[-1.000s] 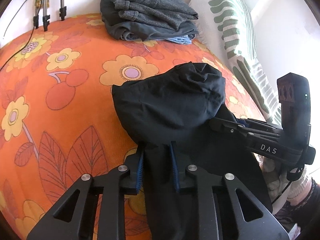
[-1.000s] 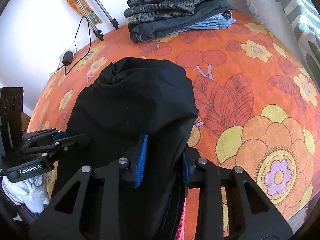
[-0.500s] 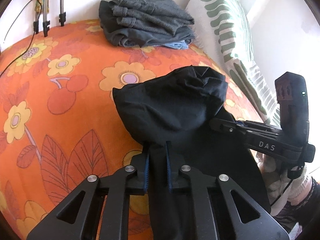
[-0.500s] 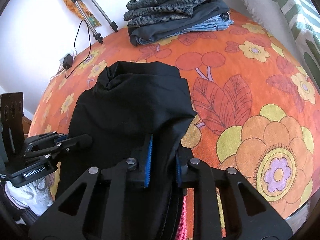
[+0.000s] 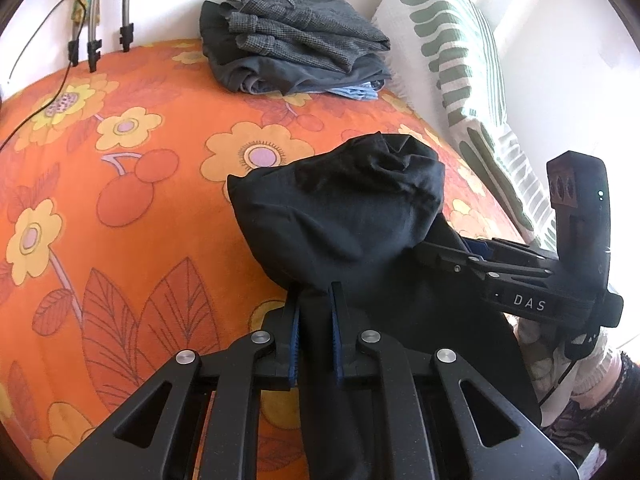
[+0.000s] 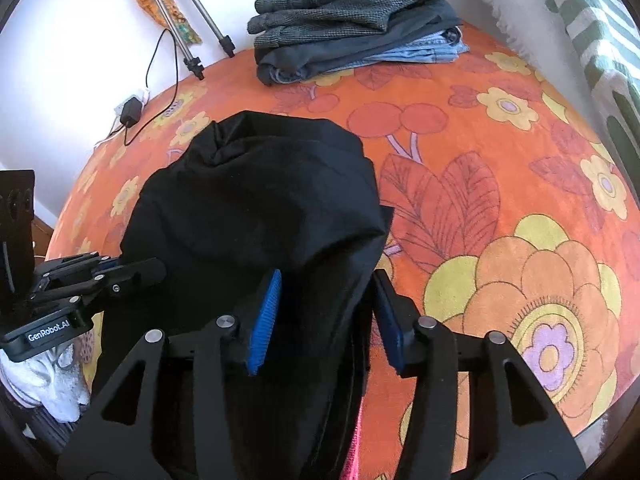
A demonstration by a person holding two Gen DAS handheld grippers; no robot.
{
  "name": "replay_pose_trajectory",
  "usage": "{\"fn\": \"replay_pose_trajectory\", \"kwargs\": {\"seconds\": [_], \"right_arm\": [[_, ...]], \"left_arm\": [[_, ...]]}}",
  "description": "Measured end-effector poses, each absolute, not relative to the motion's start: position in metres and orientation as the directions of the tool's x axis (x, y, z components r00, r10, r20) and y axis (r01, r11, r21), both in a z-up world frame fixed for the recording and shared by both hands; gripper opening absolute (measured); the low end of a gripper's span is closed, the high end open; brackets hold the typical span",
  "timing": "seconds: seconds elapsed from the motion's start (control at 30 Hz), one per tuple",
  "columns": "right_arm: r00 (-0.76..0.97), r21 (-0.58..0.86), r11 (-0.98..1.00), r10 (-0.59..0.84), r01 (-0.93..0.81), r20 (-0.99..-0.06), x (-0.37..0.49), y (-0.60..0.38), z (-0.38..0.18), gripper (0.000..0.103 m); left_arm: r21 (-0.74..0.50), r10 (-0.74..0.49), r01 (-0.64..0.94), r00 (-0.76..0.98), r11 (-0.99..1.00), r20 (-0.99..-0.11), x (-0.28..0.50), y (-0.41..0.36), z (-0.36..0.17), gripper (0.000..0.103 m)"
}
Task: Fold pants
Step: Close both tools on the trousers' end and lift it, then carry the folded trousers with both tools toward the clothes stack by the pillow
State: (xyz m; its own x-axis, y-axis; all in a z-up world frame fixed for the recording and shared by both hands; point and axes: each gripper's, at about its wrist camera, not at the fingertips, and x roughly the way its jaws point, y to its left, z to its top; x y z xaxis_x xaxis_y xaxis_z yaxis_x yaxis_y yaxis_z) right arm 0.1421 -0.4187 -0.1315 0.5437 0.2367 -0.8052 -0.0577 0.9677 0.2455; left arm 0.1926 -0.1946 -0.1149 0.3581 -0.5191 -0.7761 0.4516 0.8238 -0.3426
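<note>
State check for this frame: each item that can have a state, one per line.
black pants: bunched, partly folded on the bedspread.
left gripper: shut on the black pants.
right gripper: jaws just opened, fabric between them, pads not pressing.
stack of clothes: folded, piled at the far edge.

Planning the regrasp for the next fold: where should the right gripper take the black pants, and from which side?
Take the black pants at the near doubled edge by the right gripper, coming from the near side, angled down. The far end is a bunched hump; the near edge lies flatter. The left gripper already pinches that edge.
</note>
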Motion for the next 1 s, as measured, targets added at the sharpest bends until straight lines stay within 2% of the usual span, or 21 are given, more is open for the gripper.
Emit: {"fn": "replay_pose_trajectory", "kwargs": {"seconds": [0.03, 0.07, 0.1, 0.13, 0.17, 0.27, 0.57, 1.0], "right_arm": [[0.548, 0.248, 0.967, 0.24, -0.06, -0.801, 0.142, -0.418, -0.132, 0.042], [0.546, 0.259, 0.964, 0.251, -0.064, -0.799, 0.142, -0.418, -0.132, 0.032], [0.542, 0.271, 0.96, 0.262, -0.064, -0.798, 0.142, -0.418, -0.132, 0.029], [0.543, 0.281, 0.958, 0.267, -0.06, -0.796, 0.142, -0.418, -0.132, 0.027], [0.541, 0.295, 0.954, 0.277, -0.055, -0.794, 0.142, -0.42, -0.133, 0.025], [0.541, 0.307, 0.95, 0.283, -0.046, -0.792, 0.142, -0.42, -0.132, 0.022], [0.554, 0.299, 0.953, 0.273, -0.046, -0.787, 0.139, -0.417, -0.127, 0.018], [0.585, 0.293, 0.955, 0.27, -0.057, -0.765, 0.131, -0.408, -0.111, 0.014]], "left_arm": [[-0.344, -0.519, 0.451, 0.356, 0.824, -0.777, 0.193, -0.195, -0.116, 0.012], [-0.35, -0.521, 0.445, 0.354, 0.824, -0.777, 0.195, -0.194, -0.117, 0.014], [-0.358, -0.524, 0.44, 0.351, 0.824, -0.776, 0.196, -0.194, -0.118, 0.02], [-0.366, -0.524, 0.427, 0.35, 0.827, -0.776, 0.198, -0.193, -0.12, 0.024], [-0.377, -0.526, 0.413, 0.345, 0.829, -0.778, 0.201, -0.194, -0.123, 0.033], [-0.357, -0.516, 0.421, 0.363, 0.834, -0.776, 0.202, -0.2, -0.124, 0.033], [-0.236, -0.476, 0.495, 0.441, 0.836, -0.761, 0.185, -0.211, -0.107, 0.012], [-0.251, -0.503, 0.502, 0.466, 0.828, -0.728, 0.176, -0.206, -0.089, 0.008]]}}
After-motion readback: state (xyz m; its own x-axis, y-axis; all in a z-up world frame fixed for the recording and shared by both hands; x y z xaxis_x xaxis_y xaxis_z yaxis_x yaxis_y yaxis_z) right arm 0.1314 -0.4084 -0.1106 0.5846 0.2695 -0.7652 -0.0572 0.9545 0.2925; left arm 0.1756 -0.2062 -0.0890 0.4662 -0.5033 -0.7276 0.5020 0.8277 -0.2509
